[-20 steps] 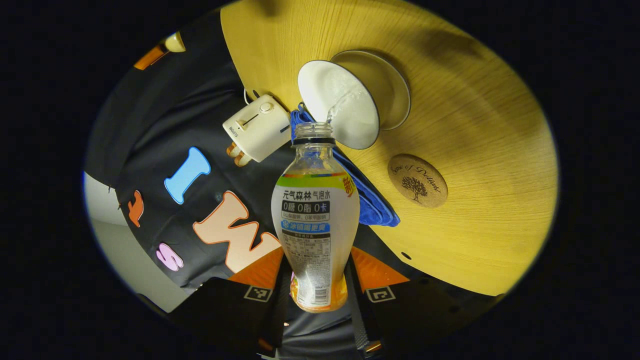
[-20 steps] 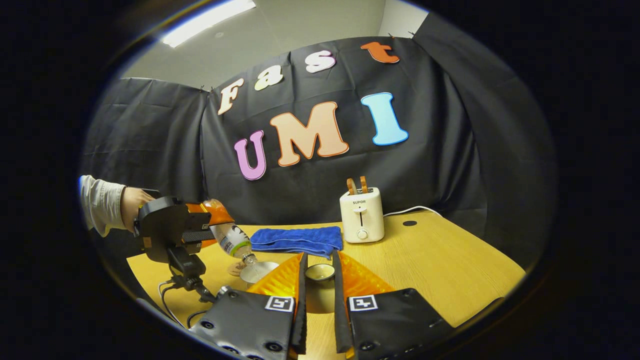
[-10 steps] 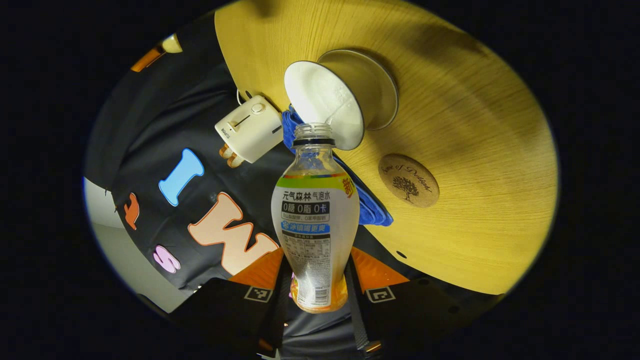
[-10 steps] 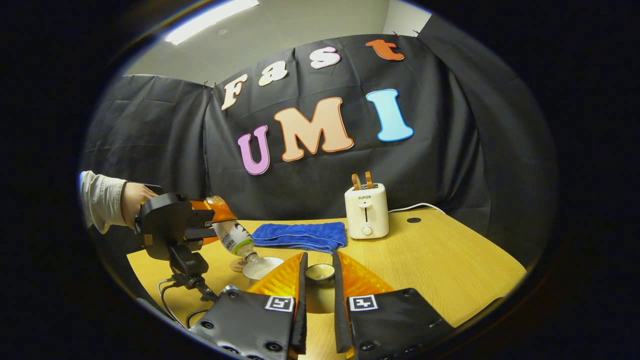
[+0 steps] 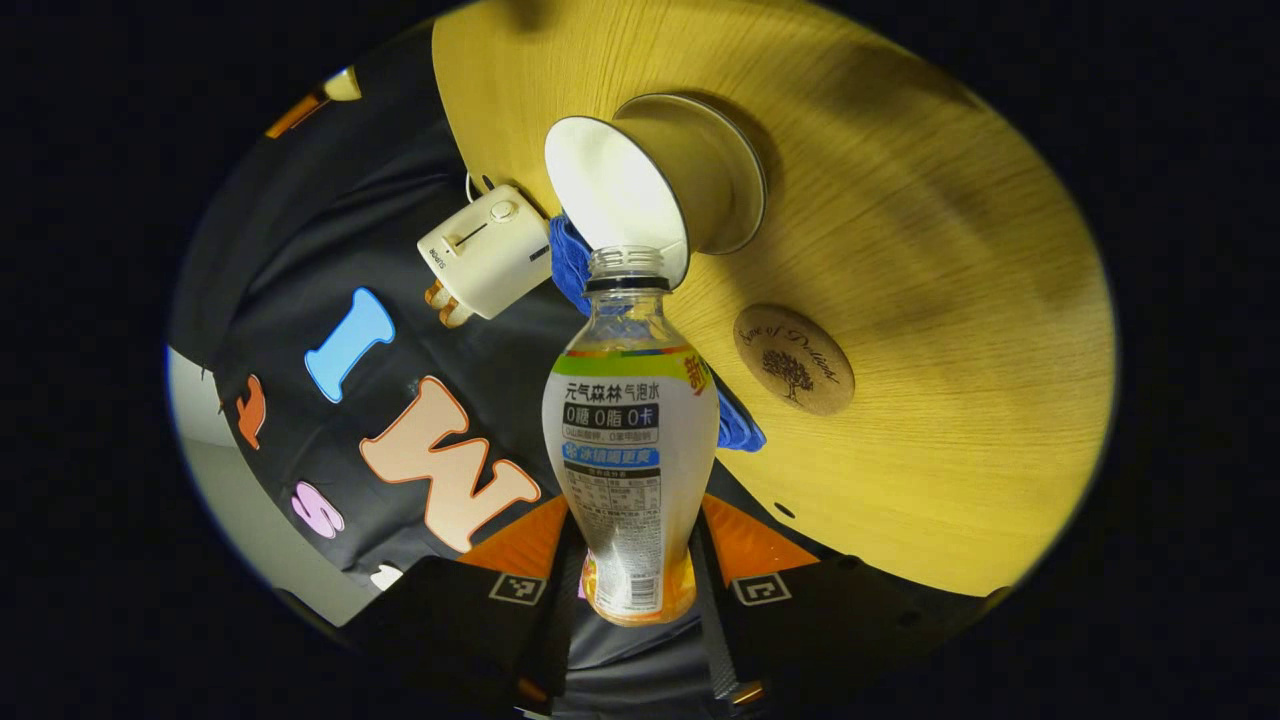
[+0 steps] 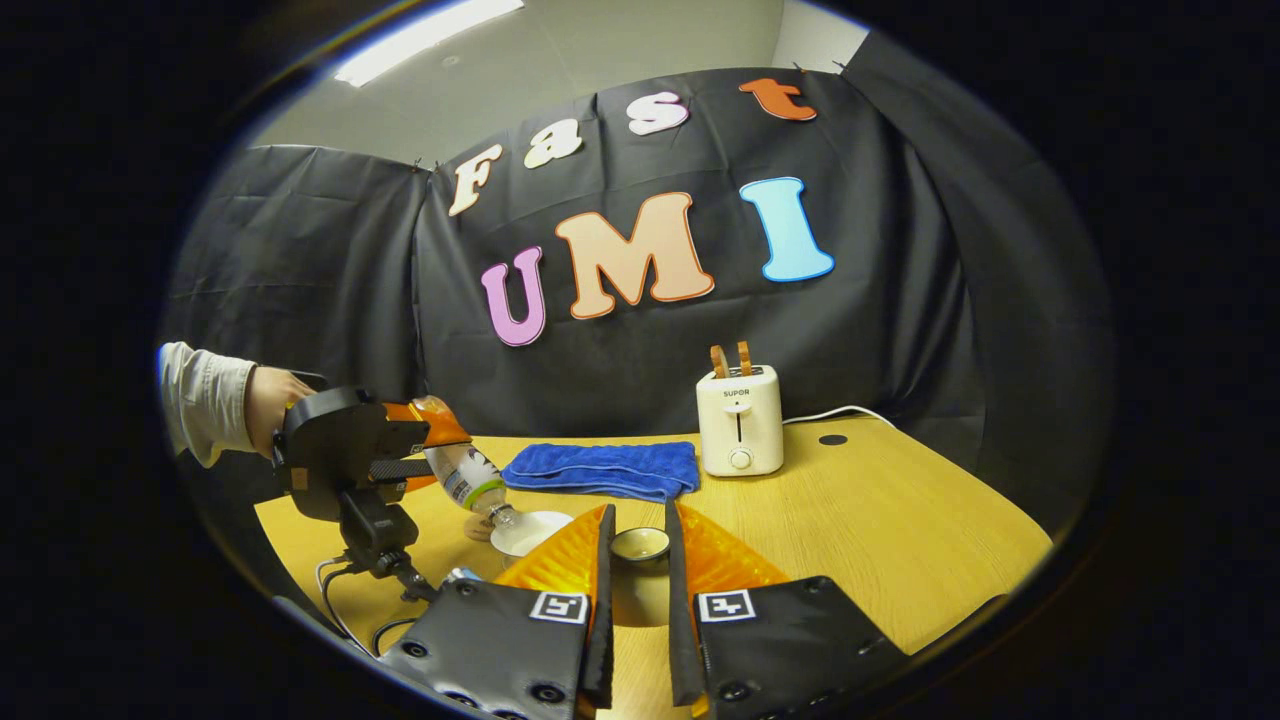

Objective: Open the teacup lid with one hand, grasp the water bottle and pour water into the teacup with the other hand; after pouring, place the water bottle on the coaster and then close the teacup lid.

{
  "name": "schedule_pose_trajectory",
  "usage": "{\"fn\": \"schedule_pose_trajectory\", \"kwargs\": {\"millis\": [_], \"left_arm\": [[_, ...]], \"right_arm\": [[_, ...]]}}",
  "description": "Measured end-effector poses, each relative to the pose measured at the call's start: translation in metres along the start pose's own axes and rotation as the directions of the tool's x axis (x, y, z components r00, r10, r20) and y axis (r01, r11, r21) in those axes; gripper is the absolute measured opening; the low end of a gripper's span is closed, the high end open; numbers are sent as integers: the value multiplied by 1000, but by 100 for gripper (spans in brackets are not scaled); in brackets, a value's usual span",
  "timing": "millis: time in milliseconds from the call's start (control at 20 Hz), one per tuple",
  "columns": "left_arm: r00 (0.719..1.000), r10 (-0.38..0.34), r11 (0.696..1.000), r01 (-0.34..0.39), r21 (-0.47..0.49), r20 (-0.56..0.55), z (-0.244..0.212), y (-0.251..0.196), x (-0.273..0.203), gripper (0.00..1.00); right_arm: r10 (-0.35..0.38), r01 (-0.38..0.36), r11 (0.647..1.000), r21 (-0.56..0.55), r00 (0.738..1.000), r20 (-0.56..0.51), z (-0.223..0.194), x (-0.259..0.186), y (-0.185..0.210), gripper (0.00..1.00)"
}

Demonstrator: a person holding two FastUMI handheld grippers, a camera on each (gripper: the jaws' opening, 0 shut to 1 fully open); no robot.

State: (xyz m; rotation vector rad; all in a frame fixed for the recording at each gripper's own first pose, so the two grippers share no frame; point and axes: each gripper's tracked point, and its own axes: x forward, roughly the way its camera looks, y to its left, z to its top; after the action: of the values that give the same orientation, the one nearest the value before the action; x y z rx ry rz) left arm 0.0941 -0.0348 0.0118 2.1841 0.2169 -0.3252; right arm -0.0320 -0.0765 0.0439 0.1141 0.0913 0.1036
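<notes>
Over table [image 5: 900, 250], left gripper [image 5: 635, 560] grips tilted water bottle [image 5: 630, 440] at teacup [image 5: 640, 190].

Right claw [image 6: 636, 600]: two matte black plates, each carrying a square white-and-black tag, round screws along the lower edge. Left claw [image 6: 425, 445] over there: chunky black housing, small black mount beneath, black cable trailing down. Pale grey long sleeve [image 6: 200, 400] behind it.

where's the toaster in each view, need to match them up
Left gripper view: the toaster sits upper left of centre, tipped over by the camera's tilt, left of the water bottle's neck.
Right gripper view: the toaster stands upright right of centre, at the table's far edge.
Shared landmark: the blue towel lies right beside it in both.
</notes>
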Motion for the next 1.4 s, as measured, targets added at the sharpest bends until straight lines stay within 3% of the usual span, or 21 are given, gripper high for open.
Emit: {"fn": "schedule_pose_trajectory", "kwargs": {"millis": [250, 400, 600, 800, 950, 1050, 1100, 1400], "left_arm": [[997, -70, 962, 80, -263, 45, 7, -23, -2, 52], [990, -90, 894, 130, -429, 112, 20, -37, 1, 52], [978, -95, 721, 197, -665, 187, 35, -48, -6, 52], [964, -92, 572, 257, -779, 251, 51, -56, -7, 52], [958, -41, 396, 277, -876, 284, 60, -50, -10, 52], [956, 8, 275, 279, -920, 293, 61, -40, -11, 52], [957, 32, 228, 275, -934, 290, 58, -33, -10, 49], [953, 146, 0, 267, -964, 264, 49, -8, -10, 51]], "right_arm": [[0, 0, 1000, -1, 1000, -4, -2, 0, 0, 25], [2, -2, 1000, -3, 1000, -8, -3, 2, 2, 25], [7, -7, 1000, -10, 1000, -14, -6, 3, 4, 25], [18, -18, 1000, -10, 1000, -13, -6, 2, 10, 25], [33, -33, 999, -13, 999, -20, -10, 3, 17, 25], [41, -41, 999, -15, 999, -29, -13, 4, 21, 23], [44, -44, 999, -20, 999, -32, -14, 5, 23, 25], [51, -52, 998, -28, 998, -41, -18, 6, 25, 24]]}}
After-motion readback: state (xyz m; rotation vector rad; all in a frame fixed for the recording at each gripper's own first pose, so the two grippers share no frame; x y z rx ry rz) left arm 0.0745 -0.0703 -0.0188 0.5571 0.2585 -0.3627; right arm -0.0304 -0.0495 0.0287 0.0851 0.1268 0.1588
